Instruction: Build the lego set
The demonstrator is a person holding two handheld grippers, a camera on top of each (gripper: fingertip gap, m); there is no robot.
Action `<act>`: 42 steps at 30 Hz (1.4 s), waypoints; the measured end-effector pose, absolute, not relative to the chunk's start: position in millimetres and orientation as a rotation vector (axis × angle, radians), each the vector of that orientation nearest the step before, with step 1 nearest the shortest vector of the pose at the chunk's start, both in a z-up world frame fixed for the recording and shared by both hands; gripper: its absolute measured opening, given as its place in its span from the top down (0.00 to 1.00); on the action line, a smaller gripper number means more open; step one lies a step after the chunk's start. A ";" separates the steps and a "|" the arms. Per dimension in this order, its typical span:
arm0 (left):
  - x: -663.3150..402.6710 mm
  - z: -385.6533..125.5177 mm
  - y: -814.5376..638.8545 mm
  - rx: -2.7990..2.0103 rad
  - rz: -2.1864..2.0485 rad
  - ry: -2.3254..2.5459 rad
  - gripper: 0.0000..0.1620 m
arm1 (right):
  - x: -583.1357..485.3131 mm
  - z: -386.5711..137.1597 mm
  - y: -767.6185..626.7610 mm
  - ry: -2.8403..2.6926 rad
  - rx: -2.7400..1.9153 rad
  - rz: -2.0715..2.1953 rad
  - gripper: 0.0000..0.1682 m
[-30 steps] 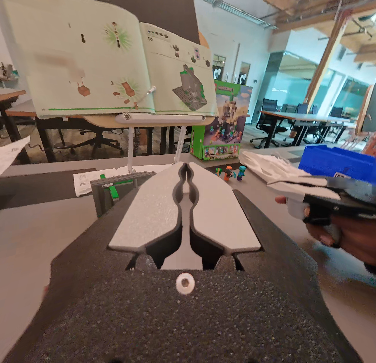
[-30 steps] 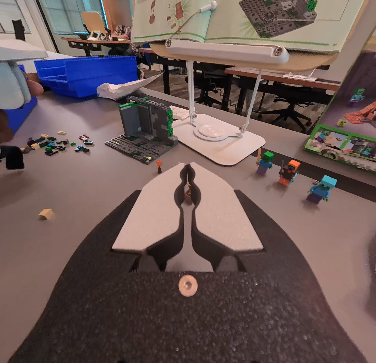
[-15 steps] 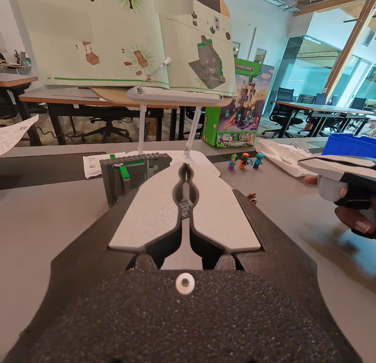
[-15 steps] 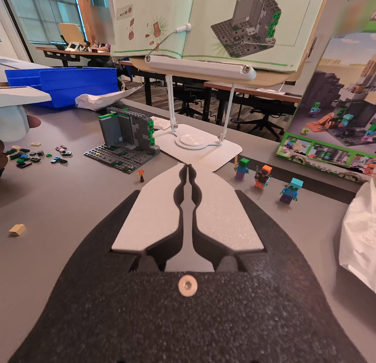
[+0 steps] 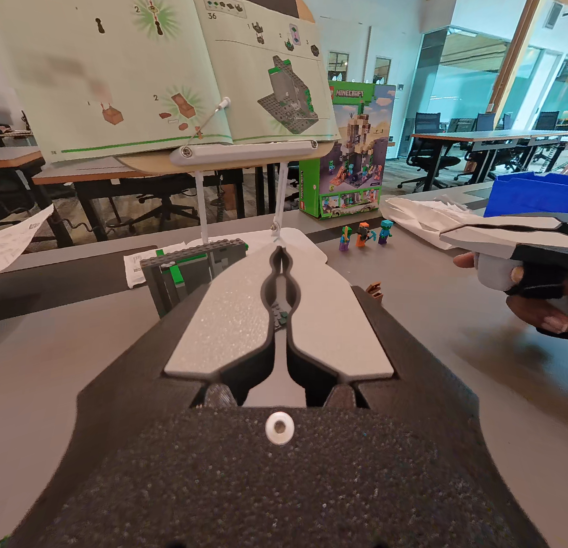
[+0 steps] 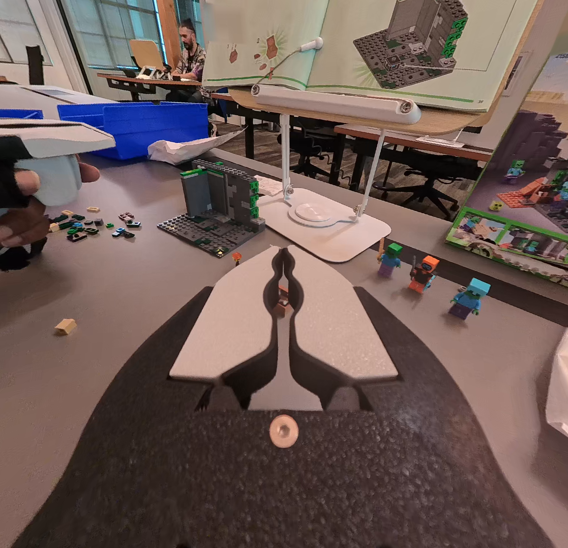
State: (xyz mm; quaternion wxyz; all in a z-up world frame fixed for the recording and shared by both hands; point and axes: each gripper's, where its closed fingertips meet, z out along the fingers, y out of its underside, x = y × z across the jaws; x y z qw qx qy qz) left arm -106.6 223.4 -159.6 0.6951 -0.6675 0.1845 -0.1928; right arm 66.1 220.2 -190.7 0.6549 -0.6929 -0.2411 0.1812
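Three minifigures (image 6: pixel 427 275) stand on the counter (image 6: pixel 123 302); left tool (image 5: pixel 280 252) and right tool (image 6: pixel 282 252) are both closed, empty.

Left wrist view low over table, facing booklet stand (image 5: pixel 242 155) head-on, close; right wrist view faces it from the right; both share model (image 6: pixel 221 204), minifigures (image 6: pixel 424 272)

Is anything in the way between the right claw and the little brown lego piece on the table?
Nothing visible is. The small brown piece shows through the gap just behind the right claw tips, with only bare gray table around it. The tiny orange-topped piece stands off to the left, and the three minifigures off to the right.
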 end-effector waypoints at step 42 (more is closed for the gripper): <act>-98.4 -159.4 226.5 -1.478 -0.447 0.457 1.00 | 88.6 -179.5 223.6 -0.501 -1.517 0.312 1.00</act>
